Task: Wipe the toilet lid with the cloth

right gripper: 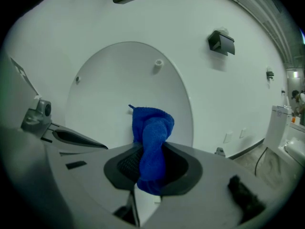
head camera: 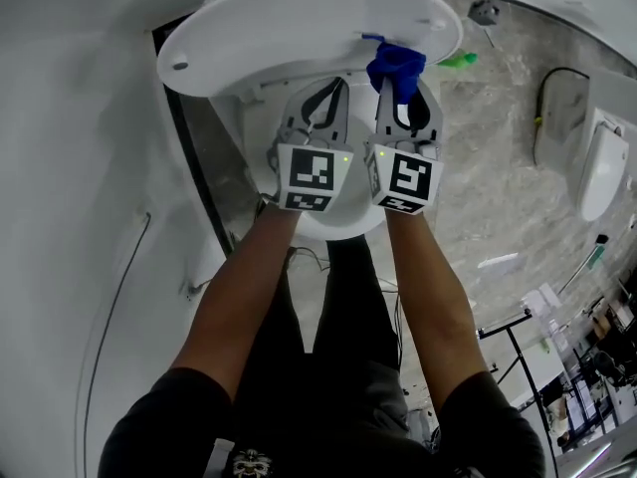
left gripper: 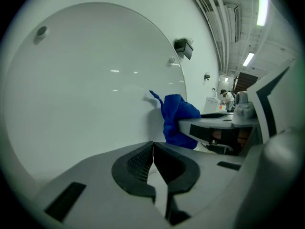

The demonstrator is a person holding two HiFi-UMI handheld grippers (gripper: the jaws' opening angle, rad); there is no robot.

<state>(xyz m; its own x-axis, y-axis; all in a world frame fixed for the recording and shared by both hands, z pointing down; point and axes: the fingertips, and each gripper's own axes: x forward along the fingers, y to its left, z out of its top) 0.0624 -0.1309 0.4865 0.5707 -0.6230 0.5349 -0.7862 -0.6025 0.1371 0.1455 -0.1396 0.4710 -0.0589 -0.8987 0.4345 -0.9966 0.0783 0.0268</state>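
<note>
At the top of the head view, the white toilet lid [head camera: 299,28] stands raised and open. The blue cloth [head camera: 396,68] sits in the upper middle of the frame, bunched up right at the lid. The right gripper [right gripper: 151,151] has its jaws squeezed tight on the cloth. Just beside it, on the left, the left gripper [left gripper: 153,147] has its jaws pressed together with nothing in them.

The left gripper [head camera: 331,84] and right gripper [head camera: 402,96] are grey with black ridged pads [left gripper: 137,163]. Each bears a black-and-white marker cube [head camera: 314,175], a green light [head camera: 345,154] at its corner. Behind the cube, the sleeves [head camera: 164,421] are short and black.
</note>
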